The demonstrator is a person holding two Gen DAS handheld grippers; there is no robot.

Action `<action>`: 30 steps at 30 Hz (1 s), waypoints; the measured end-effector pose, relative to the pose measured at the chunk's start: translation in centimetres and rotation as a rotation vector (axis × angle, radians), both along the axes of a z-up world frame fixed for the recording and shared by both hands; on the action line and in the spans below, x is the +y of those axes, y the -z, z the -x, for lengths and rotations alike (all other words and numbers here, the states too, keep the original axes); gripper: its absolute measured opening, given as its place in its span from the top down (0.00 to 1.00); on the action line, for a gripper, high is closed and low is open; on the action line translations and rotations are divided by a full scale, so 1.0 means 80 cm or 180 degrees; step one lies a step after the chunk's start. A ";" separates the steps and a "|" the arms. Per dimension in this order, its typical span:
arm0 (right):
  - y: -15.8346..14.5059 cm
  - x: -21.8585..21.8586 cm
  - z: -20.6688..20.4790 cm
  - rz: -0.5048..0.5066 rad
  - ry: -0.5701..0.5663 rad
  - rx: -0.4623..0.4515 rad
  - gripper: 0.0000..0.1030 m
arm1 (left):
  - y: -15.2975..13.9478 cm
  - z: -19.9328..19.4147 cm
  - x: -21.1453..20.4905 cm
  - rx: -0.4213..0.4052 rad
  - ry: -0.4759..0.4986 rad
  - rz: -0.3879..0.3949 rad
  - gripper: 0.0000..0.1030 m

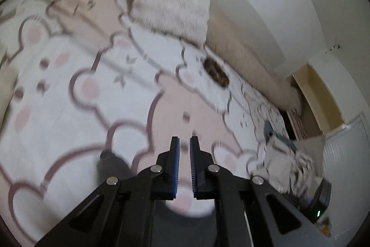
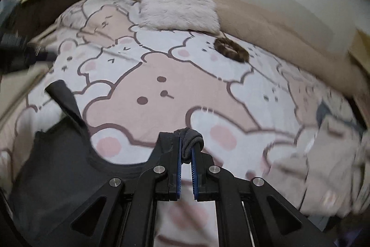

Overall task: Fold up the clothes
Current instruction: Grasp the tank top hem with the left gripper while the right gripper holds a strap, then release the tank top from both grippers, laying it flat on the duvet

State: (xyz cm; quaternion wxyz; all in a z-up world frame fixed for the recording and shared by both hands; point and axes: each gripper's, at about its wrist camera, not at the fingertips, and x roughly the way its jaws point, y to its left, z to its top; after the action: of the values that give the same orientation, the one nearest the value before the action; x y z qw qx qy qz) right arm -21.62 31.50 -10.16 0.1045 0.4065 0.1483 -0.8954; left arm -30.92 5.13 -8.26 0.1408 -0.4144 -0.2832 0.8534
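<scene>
A bed point(image 2: 254, 89) with a bear-print cover fills the room; a fluffy pillow point(image 2: 179, 4) lies at its head. The dark tank top point(image 2: 57, 154) lies at the near left edge, strap pointing headward. Right gripper point(image 2: 186, 149) pinches its other strap; left gripper point(image 1: 184, 149) is slightly parted, empty.

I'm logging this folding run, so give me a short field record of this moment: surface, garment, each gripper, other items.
surface: bed with bear-print cover
garment: dark top, lying at the left, one strap stretched away
right gripper: shut on a bunched strap of the top
left gripper: jaws slightly apart, nothing between them
other items: fluffy pillow, brown scrunchie, pale clothes pile at the right
</scene>
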 end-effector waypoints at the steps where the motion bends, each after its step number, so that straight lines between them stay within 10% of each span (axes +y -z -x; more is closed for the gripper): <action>1: 0.003 -0.001 0.010 -0.0037 -0.0034 -0.0032 0.93 | 0.000 0.013 0.007 0.0040 -0.0036 0.0054 0.91; 6: 0.056 -0.008 0.054 -0.0168 -0.0022 -0.0325 0.93 | 0.029 0.041 0.010 -0.0174 -0.0041 0.0146 0.89; 8: 0.077 -0.007 0.061 -0.0167 0.0005 -0.0496 0.93 | 0.042 0.033 -0.003 -0.0323 -0.0021 0.0184 0.43; 10: 0.097 -0.004 0.062 -0.0196 0.0085 -0.0571 0.92 | 0.051 0.017 -0.020 -0.0409 -0.0054 0.0263 0.25; 13: 0.110 0.007 0.060 -0.0136 0.0296 -0.0545 0.77 | 0.069 0.000 -0.044 -0.0648 -0.0126 0.0381 0.25; 15: 0.104 0.021 0.055 -0.0002 0.0521 -0.0466 0.14 | 0.086 -0.006 -0.055 -0.0856 -0.0162 0.0418 0.25; 16: 0.100 0.028 0.051 0.0076 0.0592 -0.0441 0.10 | 0.094 -0.008 -0.057 -0.0957 -0.0161 0.0428 0.25; 21: 0.068 0.056 0.017 0.0432 0.0730 -0.0330 0.10 | 0.142 0.000 -0.040 -0.1481 -0.0003 0.0345 0.26; 23: 0.054 0.065 -0.006 0.0599 0.0752 -0.0273 0.10 | 0.152 0.007 -0.030 -0.1562 0.0042 0.0262 0.44; 25: 0.041 0.074 -0.038 0.0814 0.0702 -0.0257 0.10 | 0.148 0.016 -0.018 -0.1492 0.0110 0.0085 0.63; 30: 0.033 0.040 -0.103 0.1122 0.0193 -0.0362 0.27 | 0.106 0.037 0.007 -0.0913 0.0159 -0.0690 0.65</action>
State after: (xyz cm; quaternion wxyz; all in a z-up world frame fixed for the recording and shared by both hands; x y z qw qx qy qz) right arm -13.35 34.73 -12.82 0.1553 0.4362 -0.0294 -0.8859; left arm -33.84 5.66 -16.71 0.1639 -0.5212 -0.3803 0.7462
